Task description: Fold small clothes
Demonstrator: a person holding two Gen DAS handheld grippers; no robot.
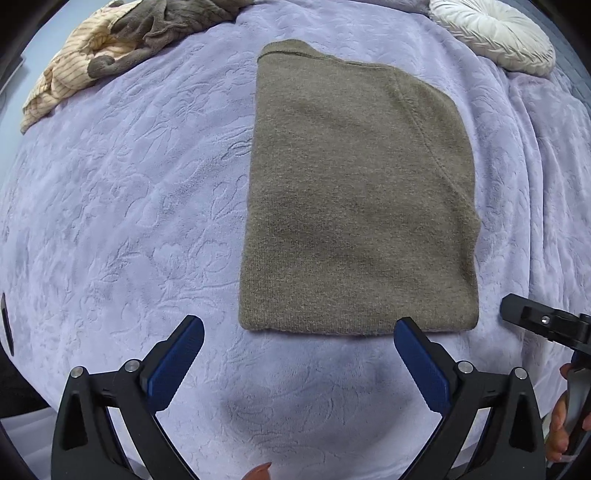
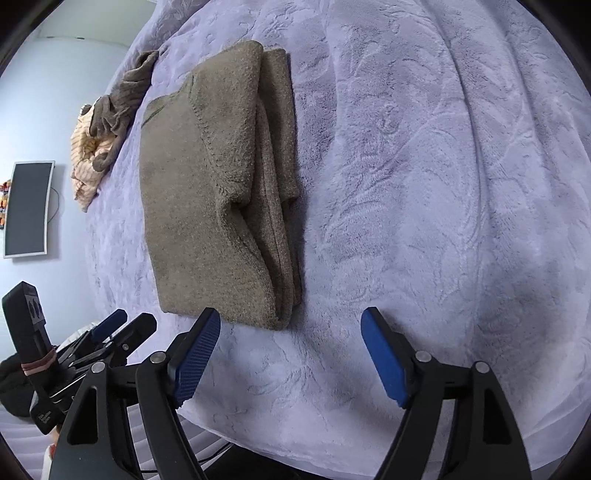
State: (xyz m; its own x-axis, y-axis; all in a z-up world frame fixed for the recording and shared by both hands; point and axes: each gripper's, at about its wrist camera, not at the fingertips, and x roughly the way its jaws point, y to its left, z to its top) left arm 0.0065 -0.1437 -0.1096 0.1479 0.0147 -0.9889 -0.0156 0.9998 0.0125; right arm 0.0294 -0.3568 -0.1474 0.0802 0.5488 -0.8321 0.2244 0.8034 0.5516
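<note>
An olive-brown knit sweater (image 1: 354, 192) lies folded into a neat rectangle on the lavender blanket (image 1: 129, 206). In the right wrist view the sweater (image 2: 207, 206) shows stacked folded layers along its right edge. My left gripper (image 1: 299, 328) is open and empty, just short of the sweater's near edge. My right gripper (image 2: 291, 321) is open and empty, at the sweater's near right corner; it also shows at the right edge of the left wrist view (image 1: 546, 325). The left gripper shows at the lower left of the right wrist view (image 2: 118, 328).
A pile of other clothes, striped cream and grey (image 1: 110, 51), lies at the far left of the bed, also in the right wrist view (image 2: 107, 129). A white round pillow (image 1: 495, 29) sits at the far right. A monitor (image 2: 27, 208) hangs on the wall.
</note>
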